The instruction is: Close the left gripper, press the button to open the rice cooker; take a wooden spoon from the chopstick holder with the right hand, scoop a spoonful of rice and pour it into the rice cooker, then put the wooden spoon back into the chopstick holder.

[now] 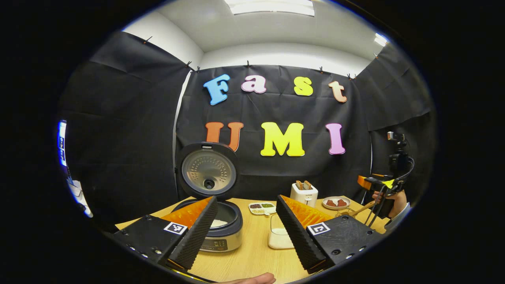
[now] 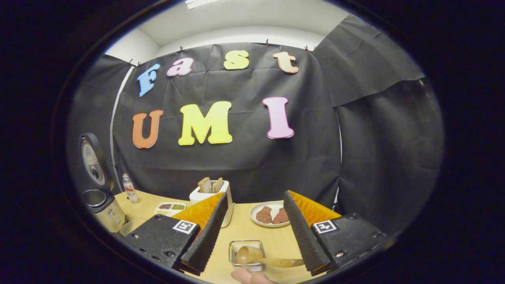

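The rice cooker stands with its lid raised, and something white shows in the pot. My left gripper hovers open in front of it, holding nothing. A clear rice container sits between its fingers, farther off. My right gripper is open above the wire chopstick holder. The wooden spoon rests with its bowl in the holder and its handle reaching to the right finger. In the left gripper view, the right gripper is at the far right in a hand.
A white toaster with bread, a plate of meat and a divided condiment tray stand at the back of the wooden table. A small bottle stands near the cooker. Black cloth walls the booth.
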Motion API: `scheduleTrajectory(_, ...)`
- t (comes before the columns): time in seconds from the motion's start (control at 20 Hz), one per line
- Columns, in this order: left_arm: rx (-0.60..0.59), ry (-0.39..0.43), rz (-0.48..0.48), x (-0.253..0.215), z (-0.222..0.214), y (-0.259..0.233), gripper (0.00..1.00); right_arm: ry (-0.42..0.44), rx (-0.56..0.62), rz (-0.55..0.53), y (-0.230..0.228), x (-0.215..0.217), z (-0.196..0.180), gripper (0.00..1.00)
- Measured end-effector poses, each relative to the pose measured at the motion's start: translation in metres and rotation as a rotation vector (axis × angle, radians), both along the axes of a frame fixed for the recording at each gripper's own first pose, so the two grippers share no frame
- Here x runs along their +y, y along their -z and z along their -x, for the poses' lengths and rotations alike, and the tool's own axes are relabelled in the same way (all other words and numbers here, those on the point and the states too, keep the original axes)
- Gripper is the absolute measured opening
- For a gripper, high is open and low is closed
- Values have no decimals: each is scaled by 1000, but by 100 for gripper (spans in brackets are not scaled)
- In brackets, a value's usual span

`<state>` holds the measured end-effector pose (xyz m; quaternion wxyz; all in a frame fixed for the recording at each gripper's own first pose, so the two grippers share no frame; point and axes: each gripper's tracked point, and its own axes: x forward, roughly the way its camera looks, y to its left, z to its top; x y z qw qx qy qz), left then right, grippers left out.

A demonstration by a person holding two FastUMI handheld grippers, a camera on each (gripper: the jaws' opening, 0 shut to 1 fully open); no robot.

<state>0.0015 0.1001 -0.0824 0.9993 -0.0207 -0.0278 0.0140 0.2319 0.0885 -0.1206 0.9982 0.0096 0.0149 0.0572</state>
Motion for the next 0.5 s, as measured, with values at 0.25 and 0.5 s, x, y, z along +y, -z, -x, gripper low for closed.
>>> scheduleTrajectory(0.25, -3, -21, -24, 18, -17, -24, 95, -13, -11, -23, -24, 4, 53, 92)
scheduleTrajectory(0.5, -63, -48, -11, 39, -30, -75, 95, 10, -38, 15, -28, -8, 103, 92)
